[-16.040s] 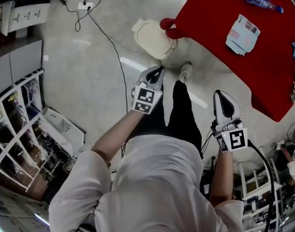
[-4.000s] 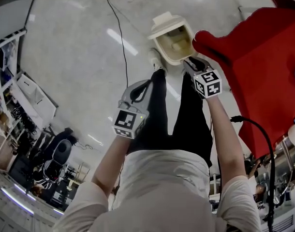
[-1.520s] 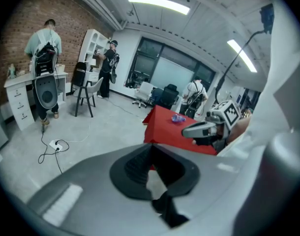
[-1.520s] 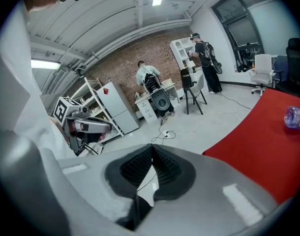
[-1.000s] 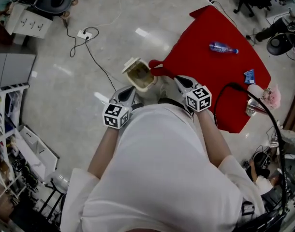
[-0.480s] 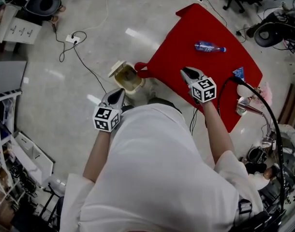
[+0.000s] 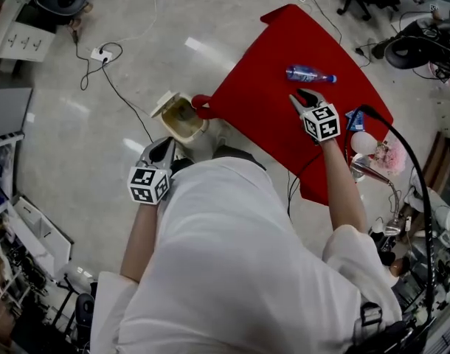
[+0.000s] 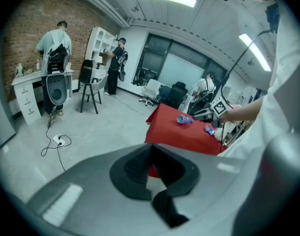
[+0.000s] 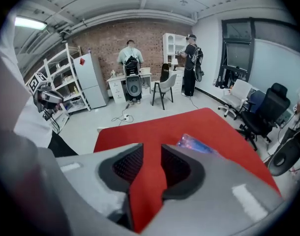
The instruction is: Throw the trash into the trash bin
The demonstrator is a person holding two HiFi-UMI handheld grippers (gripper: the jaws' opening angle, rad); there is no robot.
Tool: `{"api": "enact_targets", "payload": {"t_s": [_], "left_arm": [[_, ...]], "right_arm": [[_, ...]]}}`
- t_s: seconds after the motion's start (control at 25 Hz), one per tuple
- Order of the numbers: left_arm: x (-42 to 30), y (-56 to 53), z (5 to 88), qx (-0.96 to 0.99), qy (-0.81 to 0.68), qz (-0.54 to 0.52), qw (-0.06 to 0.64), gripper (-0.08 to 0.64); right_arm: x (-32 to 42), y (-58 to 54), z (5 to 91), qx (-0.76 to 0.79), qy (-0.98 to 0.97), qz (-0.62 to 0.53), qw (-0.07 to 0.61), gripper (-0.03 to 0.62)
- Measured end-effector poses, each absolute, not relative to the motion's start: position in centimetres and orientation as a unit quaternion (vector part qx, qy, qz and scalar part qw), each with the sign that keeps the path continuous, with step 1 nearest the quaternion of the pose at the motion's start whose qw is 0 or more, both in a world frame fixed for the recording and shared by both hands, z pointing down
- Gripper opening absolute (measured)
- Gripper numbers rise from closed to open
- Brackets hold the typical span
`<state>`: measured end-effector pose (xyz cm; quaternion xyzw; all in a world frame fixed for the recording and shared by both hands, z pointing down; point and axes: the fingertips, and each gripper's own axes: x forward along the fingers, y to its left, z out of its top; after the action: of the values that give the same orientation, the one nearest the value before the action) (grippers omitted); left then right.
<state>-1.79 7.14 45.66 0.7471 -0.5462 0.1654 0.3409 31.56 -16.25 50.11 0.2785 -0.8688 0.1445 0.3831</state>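
Note:
The cream trash bin (image 7: pixel 179 118) stands open on the floor at the red table's (image 7: pixel 269 116) left corner. A plastic bottle (image 7: pixel 310 74) (image 9: pixel 196 144) and a blue wrapper (image 7: pixel 355 120) lie on the table. My right gripper (image 7: pixel 305 94) (image 9: pixel 152 149) hangs over the table just short of the bottle. Its jaws have just been opening and stand open, with only red tabletop between them. My left gripper (image 7: pixel 160 153) (image 8: pixel 150 149) hovers beside the bin. Its fingertips meet and it holds nothing.
A power strip and cable (image 7: pixel 99 54) lie on the floor left of the bin. Shelving lines the left edge. Office chairs (image 7: pixel 409 46) stand past the table, and a pink object (image 7: pixel 391 153) at its right. People (image 8: pixel 51 45) stand at desks by the brick wall.
My right gripper has swung right, from beside the bin out over the red table toward the bottle, and its jaws have parted. The left gripper has stayed near the bin.

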Motion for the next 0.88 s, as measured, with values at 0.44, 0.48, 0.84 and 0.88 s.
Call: {"api": "enact_targets", "payload": {"t_s": [0.44,0.48,0.84,0.88], "left_arm": [[0.1,5.9,46.6,0.725,-0.56,0.173,0.361,0.005],[0.3,5.8,46.7,0.723,-0.561,0.174,0.363,0.005],[0.8,5.3,47.1,0.701,-0.574,0.182,0.381,0.005],[0.9,5.4,47.2,0.699,-0.575,0.183,0.383,0.005]], "right_arm": [[38.0,-23.3,53.5,0.231,-0.836,0.079,0.491,0.211],[38.2,-23.8,54.0,0.222,-0.833,0.074,0.501,0.223],[39.9,-26.7,58.7,0.109,-0.785,0.015,0.609,0.347],[40.1,-26.9,59.3,0.1,-0.781,0.013,0.616,0.347]]}}
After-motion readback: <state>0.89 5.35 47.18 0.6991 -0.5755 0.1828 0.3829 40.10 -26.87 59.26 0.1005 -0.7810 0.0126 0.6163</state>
